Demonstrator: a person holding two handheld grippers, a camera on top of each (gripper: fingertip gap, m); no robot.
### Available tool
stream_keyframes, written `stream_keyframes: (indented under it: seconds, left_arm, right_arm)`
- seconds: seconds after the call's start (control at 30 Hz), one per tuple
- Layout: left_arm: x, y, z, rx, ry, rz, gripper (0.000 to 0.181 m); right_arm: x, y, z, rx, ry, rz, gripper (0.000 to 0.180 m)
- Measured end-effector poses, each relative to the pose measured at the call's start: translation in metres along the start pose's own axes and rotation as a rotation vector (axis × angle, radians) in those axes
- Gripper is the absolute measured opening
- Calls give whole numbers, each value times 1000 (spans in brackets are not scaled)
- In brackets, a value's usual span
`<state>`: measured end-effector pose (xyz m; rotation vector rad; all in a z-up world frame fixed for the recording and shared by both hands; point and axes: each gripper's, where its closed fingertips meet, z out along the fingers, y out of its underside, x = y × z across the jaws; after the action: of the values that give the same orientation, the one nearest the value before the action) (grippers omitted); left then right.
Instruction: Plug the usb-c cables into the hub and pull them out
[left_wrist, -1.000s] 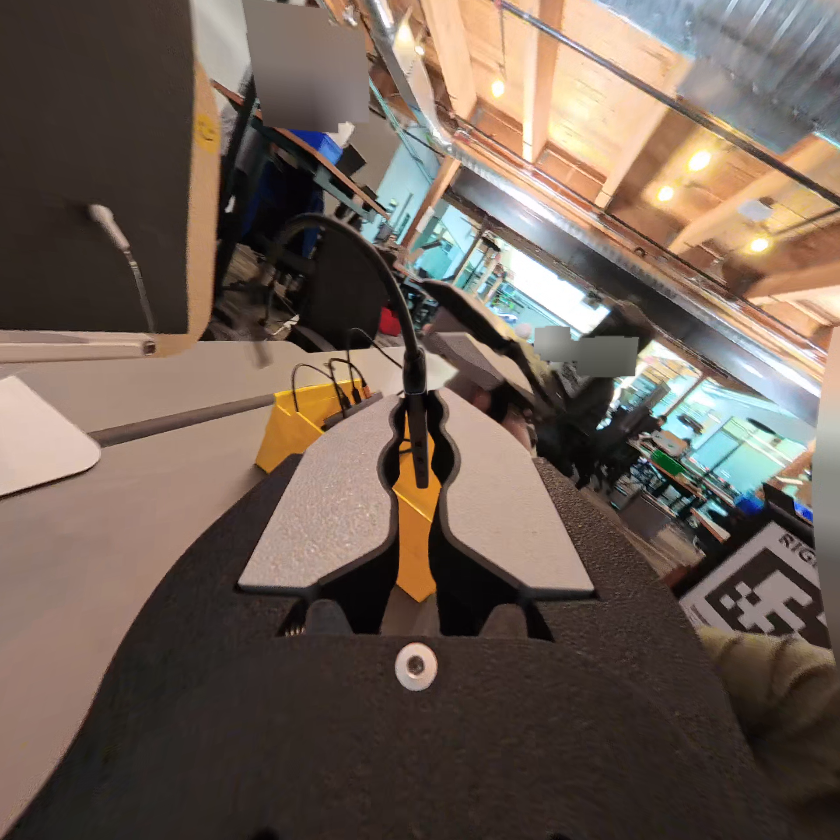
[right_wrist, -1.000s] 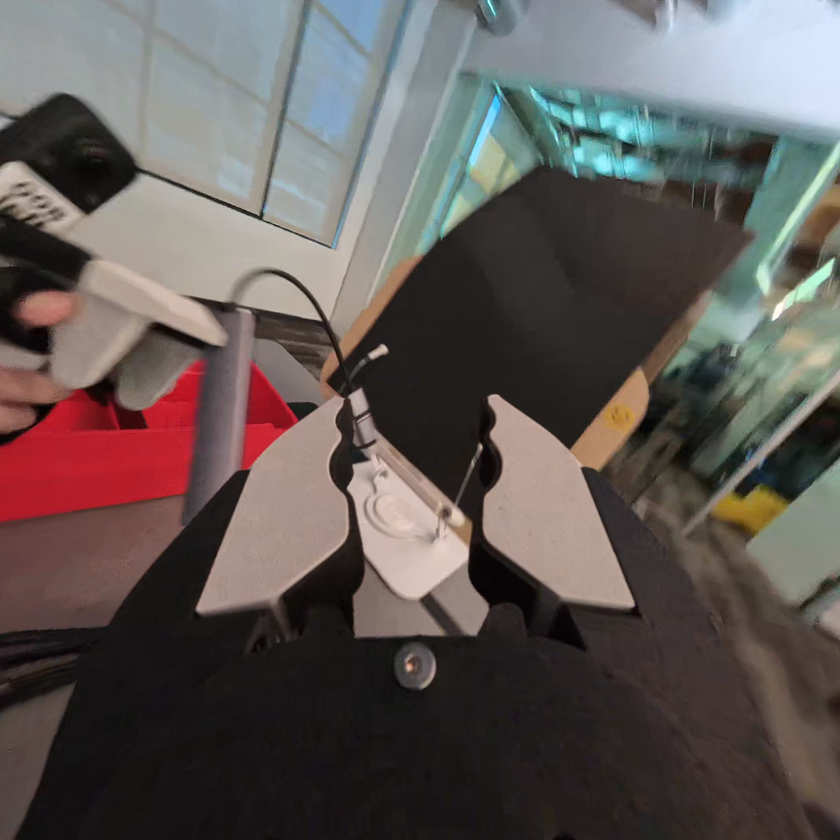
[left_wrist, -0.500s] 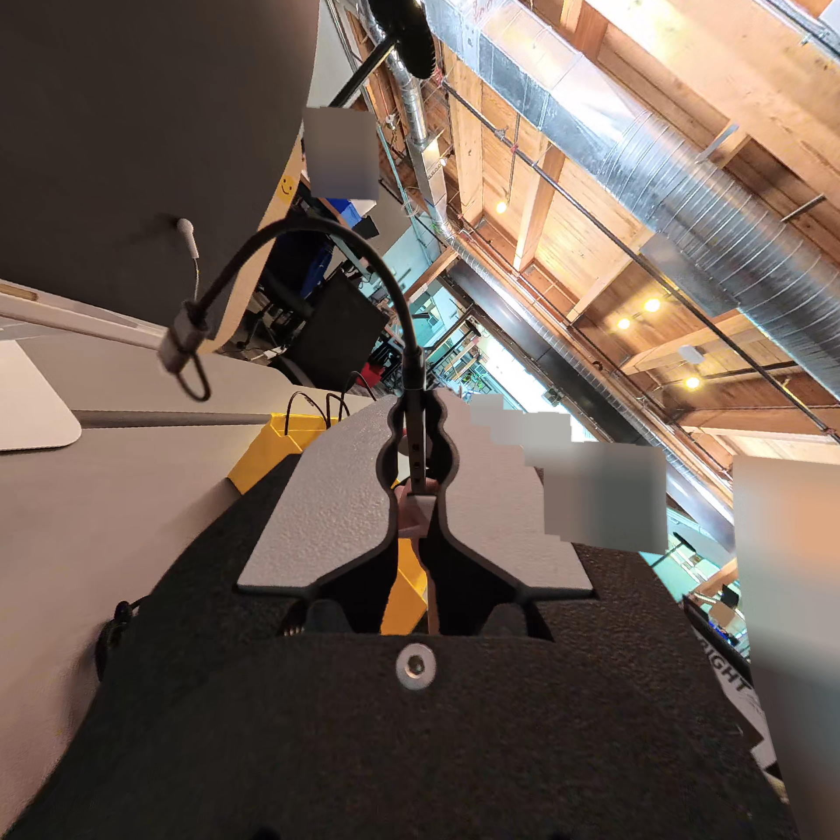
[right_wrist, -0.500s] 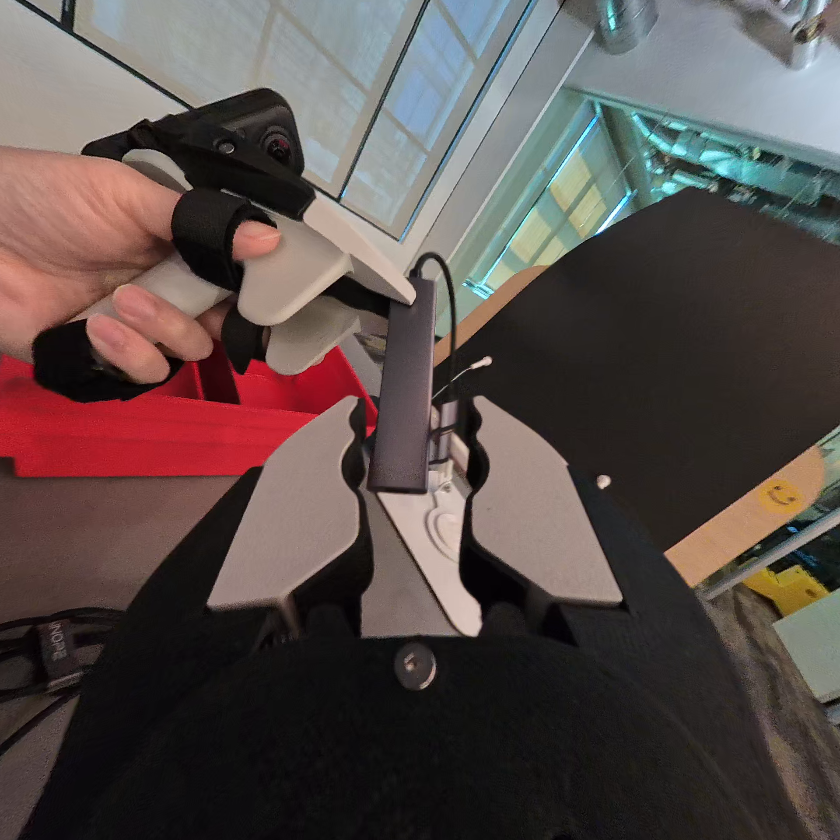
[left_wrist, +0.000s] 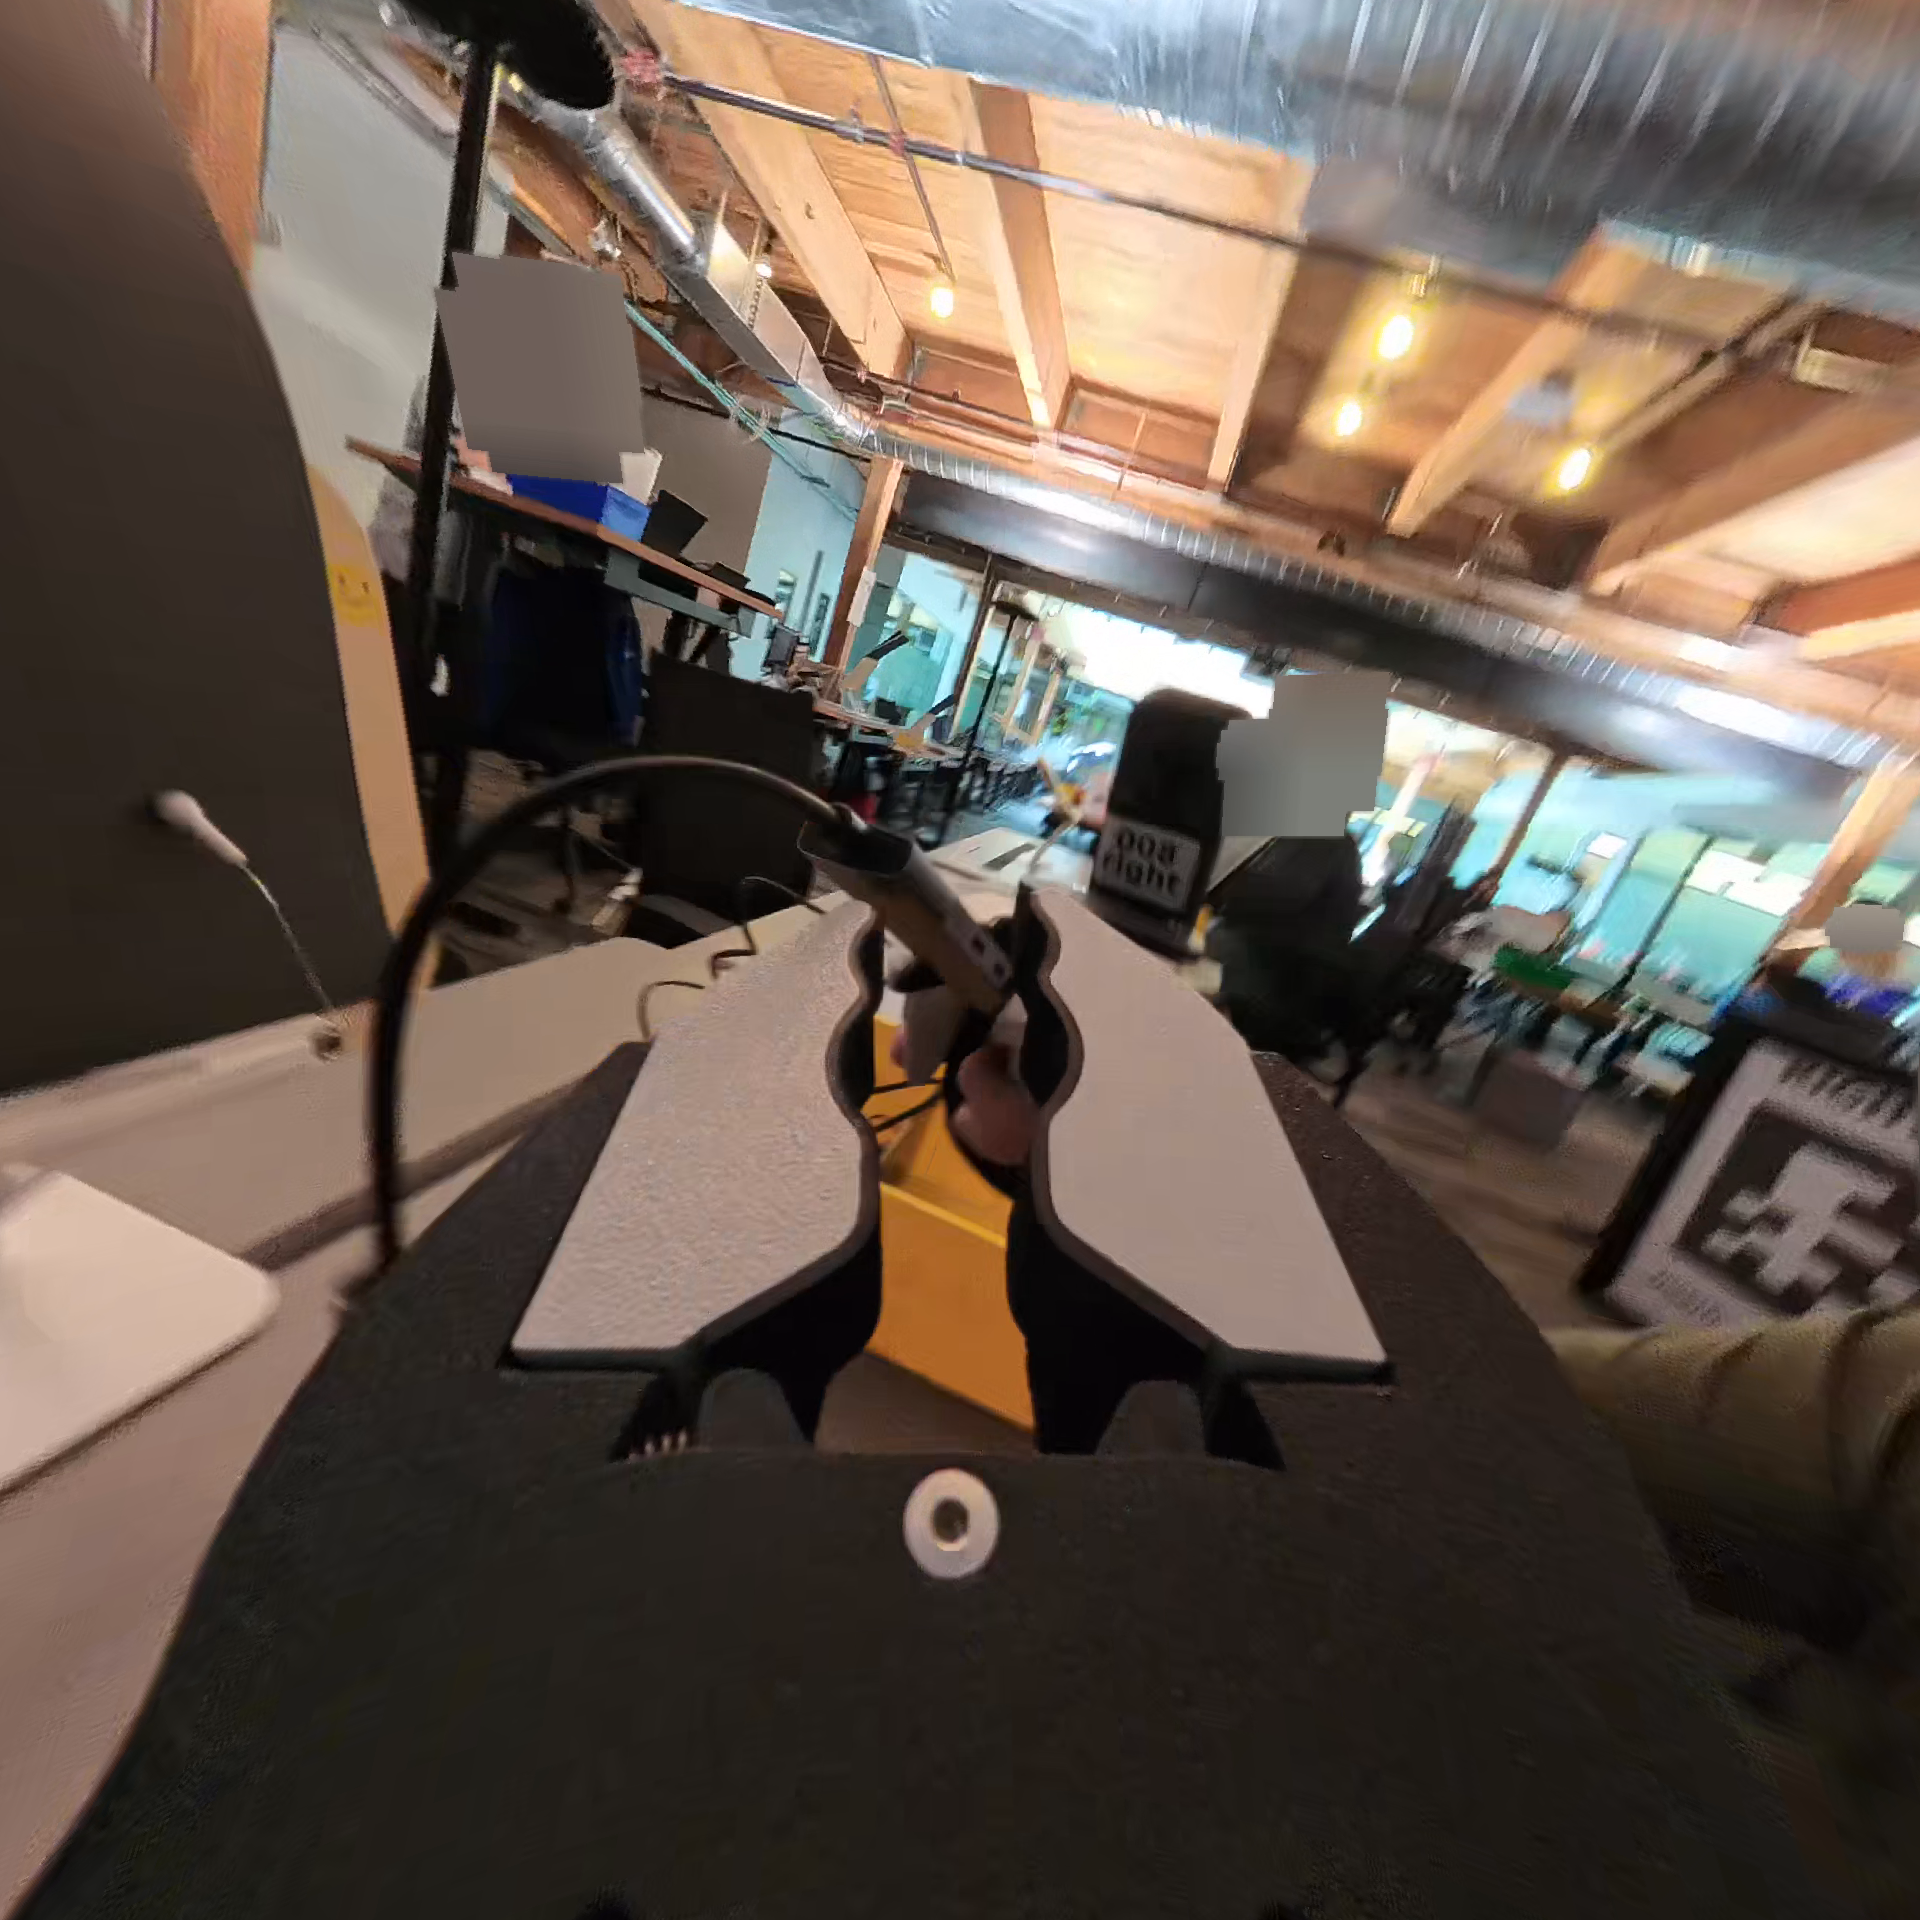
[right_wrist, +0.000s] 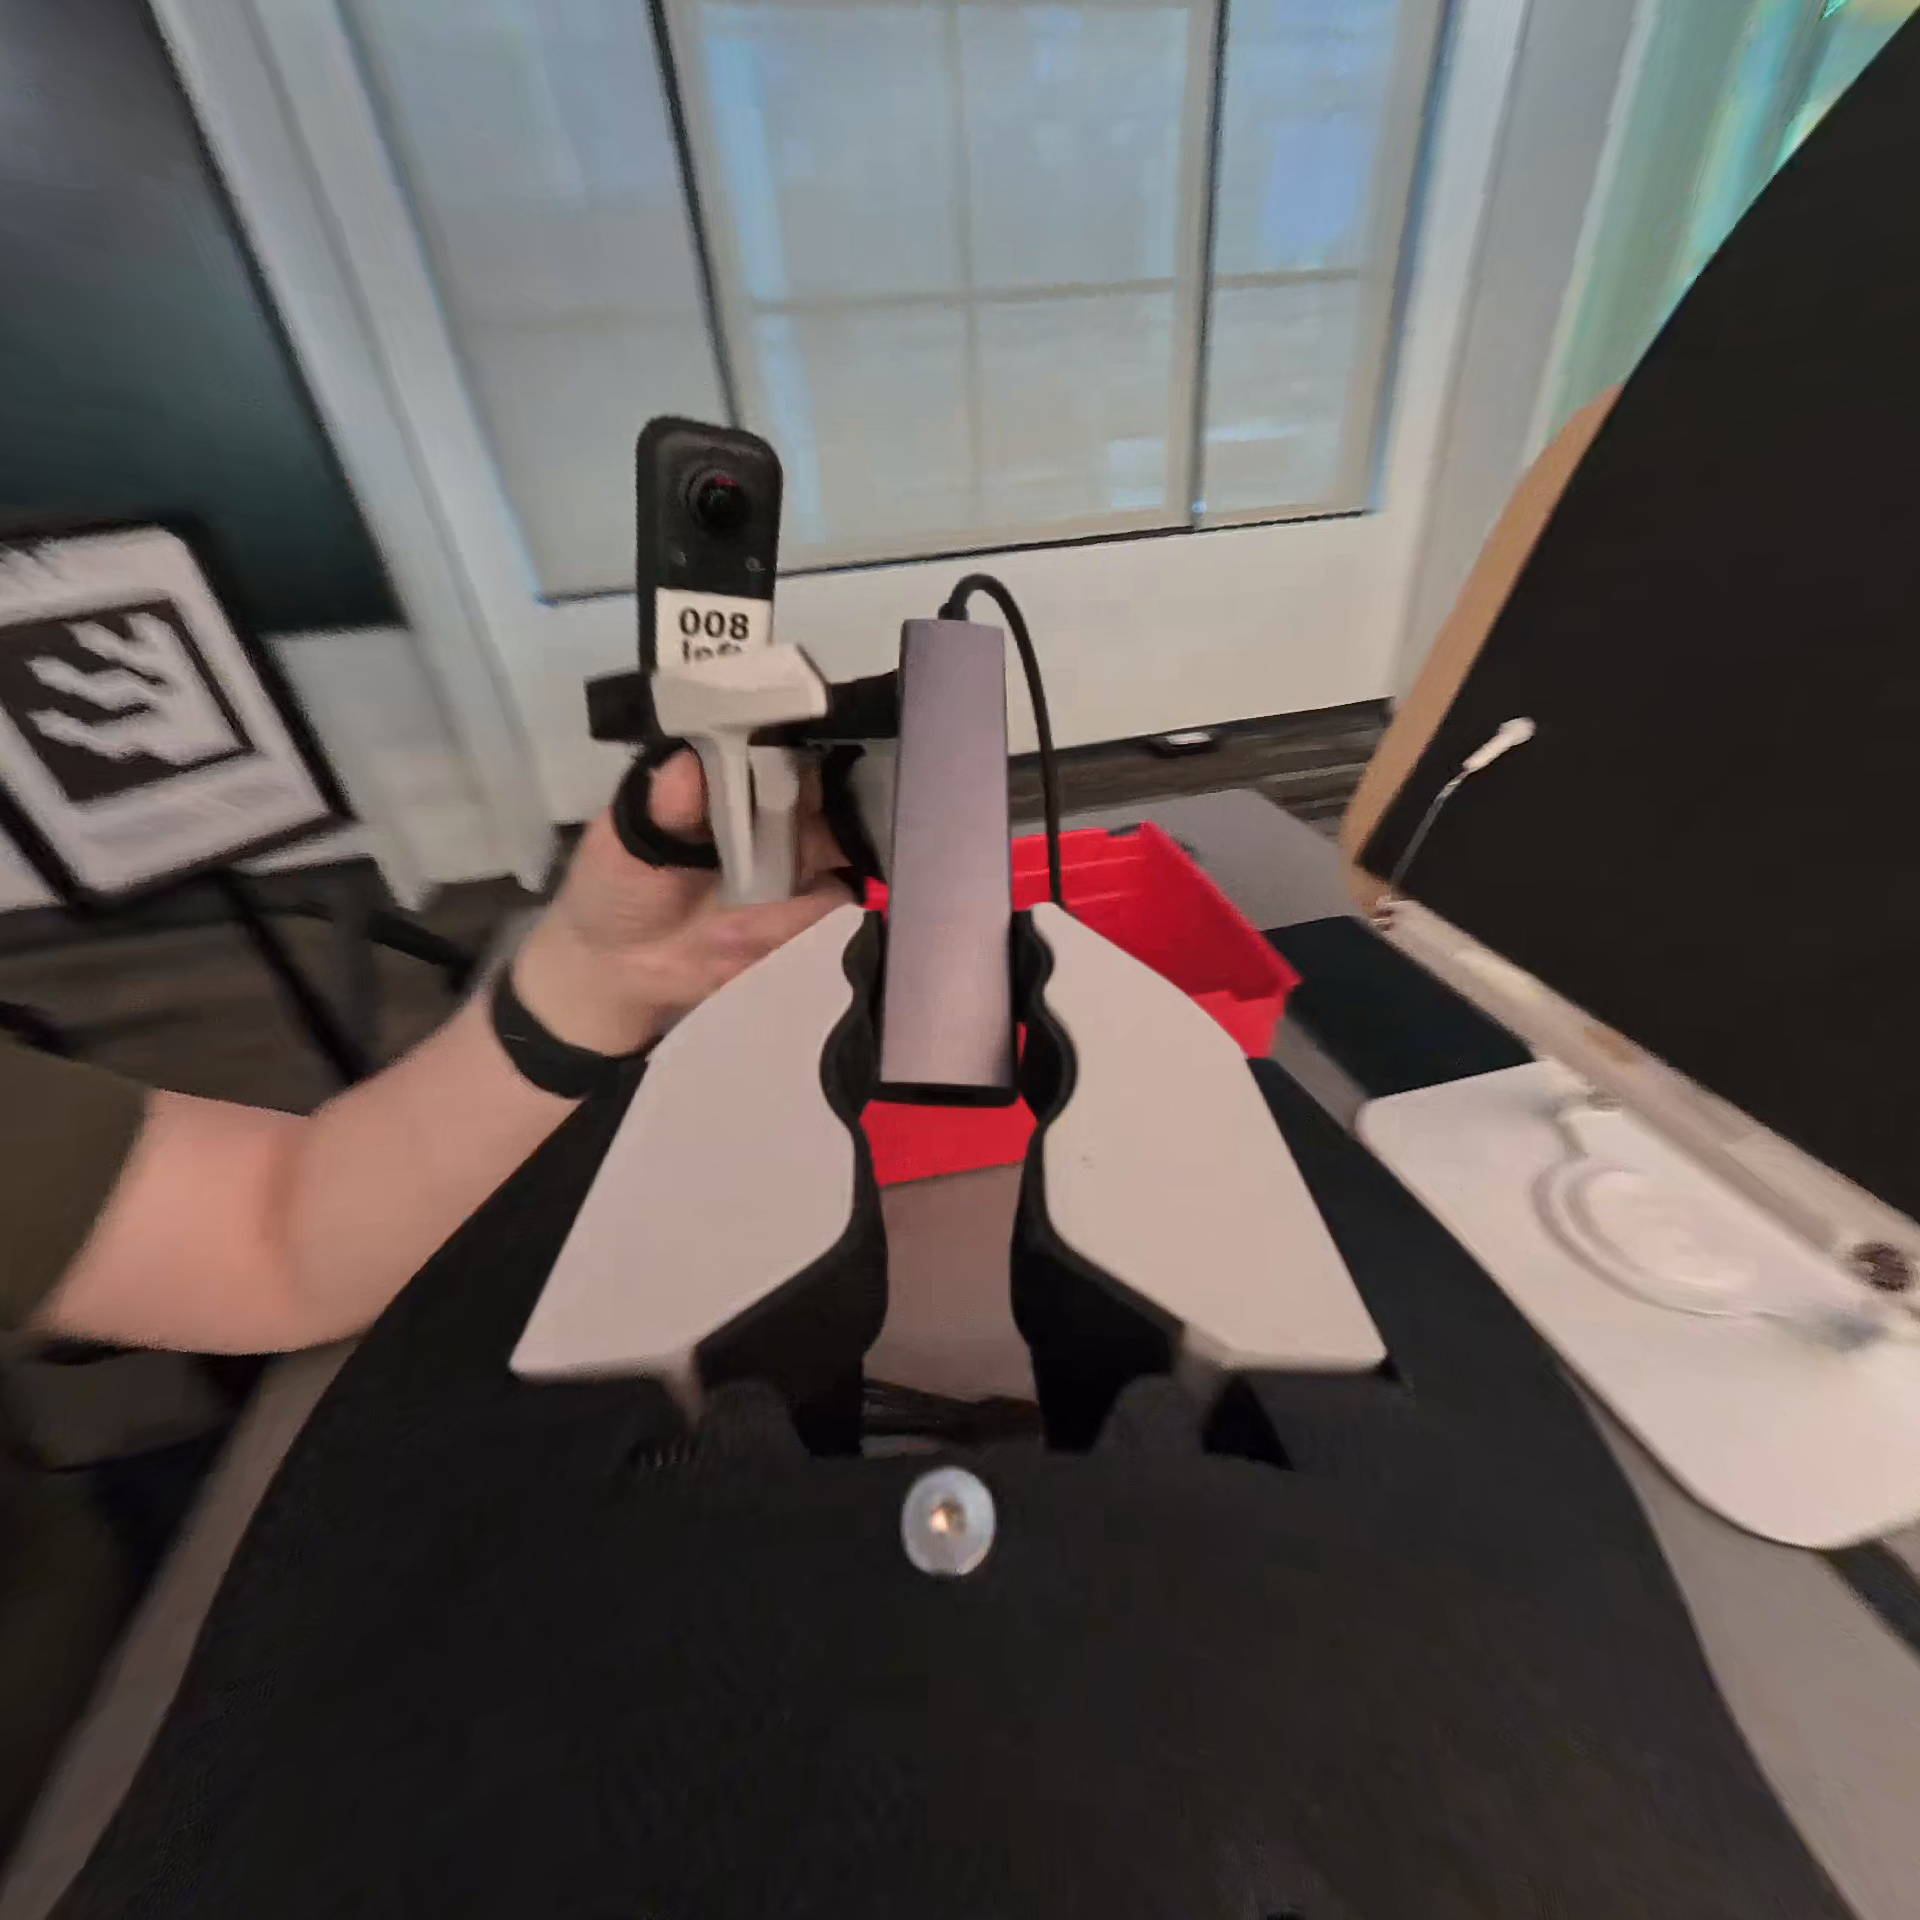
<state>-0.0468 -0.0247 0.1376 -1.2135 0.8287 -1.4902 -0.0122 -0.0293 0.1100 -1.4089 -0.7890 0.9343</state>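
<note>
A slim grey USB hub stands upright between my right gripper's fingers, which are shut on its lower part. Its black cable leaves the top end and curves down behind it. My left gripper is open with a wide gap; the hub shows tilted just beyond its fingertips, and the cable loops off to the left. In the right wrist view the left gripper sits in a hand just left of the hub's upper part. I cannot tell whether it touches the hub. No loose USB-C plugs are in view.
A red bin sits behind the hub on the grey table; a yellow bin lies under my left gripper. A black monitor on a white stand base stands to the side with a white cable plugged in. The left gripper's tips are roughly 5 cm from the right gripper's.
My left gripper has opened and let go of the hub. My right gripper has shut on the hub's lower part and now holds it upright. Both views have tilted down.
</note>
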Motion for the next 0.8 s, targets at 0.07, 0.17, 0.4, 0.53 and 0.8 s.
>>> stream_keyframes:
  seconds: [0.07,0.17,0.4,0.53,0.8]
  left_arm:
    - [10,6,-2,-67,16,134,24]
    - [19,19,-13,-219,40,265,22]
    - [42,14,-29,-209,-74,924,27]
    - [38,38,-28,-350,-55,986,31]
    - [38,76,-15,-504,13,1049,32]
  right_arm:
    - [-1,-5,-7,24,-60,101,24]
    - [-2,-5,-15,22,-146,221,24]
    - [-21,24,-23,-201,-313,324,25]
    - [-34,40,-26,-291,-414,366,25]
    - [-53,57,-28,-386,-549,376,25]
